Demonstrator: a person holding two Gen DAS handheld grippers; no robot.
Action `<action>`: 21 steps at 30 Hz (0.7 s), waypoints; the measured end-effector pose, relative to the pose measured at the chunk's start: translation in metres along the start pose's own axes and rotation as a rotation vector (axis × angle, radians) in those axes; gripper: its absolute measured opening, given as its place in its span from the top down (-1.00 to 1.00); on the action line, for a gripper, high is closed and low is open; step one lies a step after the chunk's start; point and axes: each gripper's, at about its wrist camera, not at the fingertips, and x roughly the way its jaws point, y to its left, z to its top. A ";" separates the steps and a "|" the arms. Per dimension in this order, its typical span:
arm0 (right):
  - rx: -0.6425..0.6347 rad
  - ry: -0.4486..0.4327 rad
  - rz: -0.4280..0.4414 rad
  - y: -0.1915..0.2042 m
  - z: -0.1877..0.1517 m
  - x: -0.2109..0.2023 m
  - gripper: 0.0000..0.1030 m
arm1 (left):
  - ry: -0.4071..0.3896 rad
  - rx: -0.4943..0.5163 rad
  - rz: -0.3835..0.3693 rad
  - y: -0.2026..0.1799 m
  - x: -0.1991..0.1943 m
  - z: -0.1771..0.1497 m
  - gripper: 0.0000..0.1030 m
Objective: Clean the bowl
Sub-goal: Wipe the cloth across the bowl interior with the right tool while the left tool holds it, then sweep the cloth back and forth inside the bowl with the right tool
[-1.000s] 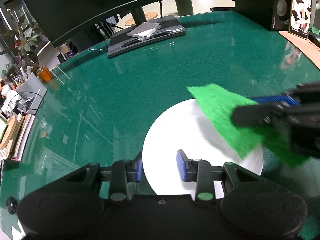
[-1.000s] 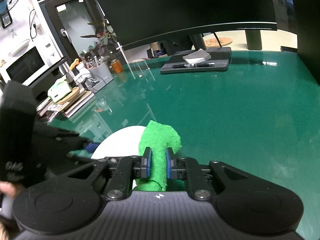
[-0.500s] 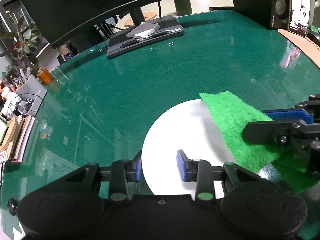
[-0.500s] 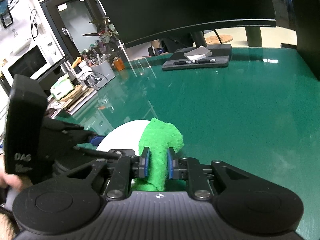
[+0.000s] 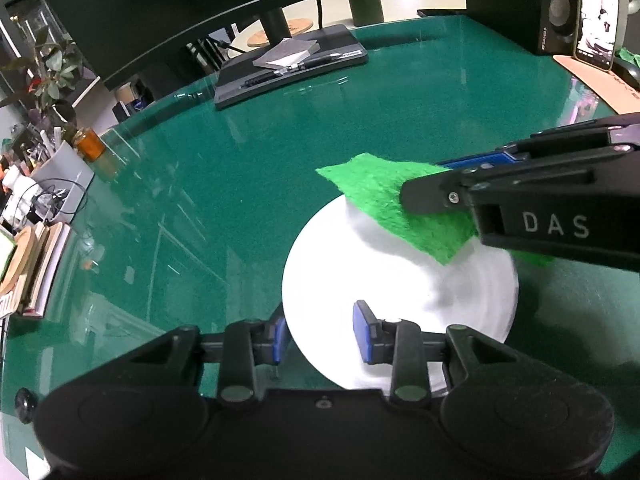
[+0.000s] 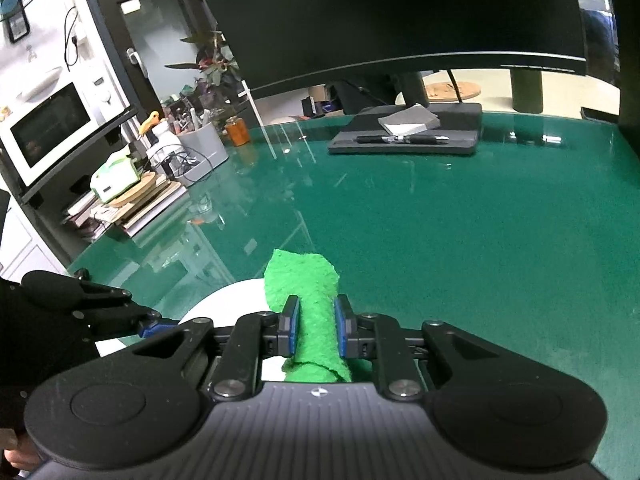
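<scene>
Both tongs are seen at a white bowl (image 5: 384, 280) that rests on the green table (image 5: 240, 200). By the left tongs (image 5: 318, 338) the near rim of the bowl is pinched, one blue pad outside the rim at about 8 o'clock of the bowl and the other pad inside it, at 6 o'clock. By the right tongs (image 6: 316, 330) a folded green cloth (image 6: 308, 300) is clamped between the two blue pads; in the left wrist view the right tongs (image 5: 452, 184) are seen reaching in from 3 o'clock, and the cloth (image 5: 384, 200) is held over the far part of the bowl, at about 1 o'clock of it, its free corner jutting past the rim towards 11 o'clock. Whether the cloth touches the bowl cannot be told. At the far edge of the table, at 12 o'clock, a dark tray (image 5: 288, 68) with a pen and a grey pad is set under a monitor (image 6: 400, 12).
</scene>
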 end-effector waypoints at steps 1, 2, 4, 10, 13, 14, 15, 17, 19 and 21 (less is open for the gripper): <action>0.006 0.000 0.000 -0.001 -0.001 -0.002 0.65 | -0.001 0.002 0.005 -0.001 0.000 0.000 0.37; 0.012 0.000 -0.001 -0.001 -0.001 -0.004 0.65 | -0.001 0.000 0.006 -0.001 0.000 0.000 0.37; 0.024 0.003 -0.003 -0.003 -0.005 -0.010 0.64 | -0.001 -0.004 0.006 0.000 0.001 0.000 0.37; 0.046 0.023 0.012 -0.001 -0.020 -0.035 0.56 | -0.002 -0.004 0.004 0.001 0.001 0.001 0.37; 0.036 0.020 0.008 0.003 -0.024 -0.042 0.64 | -0.003 0.002 0.003 0.001 0.001 0.001 0.37; 0.030 0.011 0.000 0.004 -0.025 -0.042 0.66 | -0.003 0.004 0.002 0.001 0.001 0.001 0.37; 0.029 -0.004 -0.016 0.003 -0.024 -0.040 0.67 | -0.002 0.006 -0.001 0.001 0.001 0.001 0.38; 0.032 -0.016 -0.033 0.002 -0.021 -0.036 0.70 | 0.002 0.011 -0.026 0.001 -0.001 -0.002 0.38; 0.038 -0.024 -0.044 0.000 -0.017 -0.028 0.70 | 0.005 0.016 -0.042 0.002 -0.003 -0.003 0.38; 0.048 -0.037 -0.033 -0.001 -0.009 -0.023 0.70 | 0.006 0.028 -0.050 0.002 -0.004 -0.005 0.37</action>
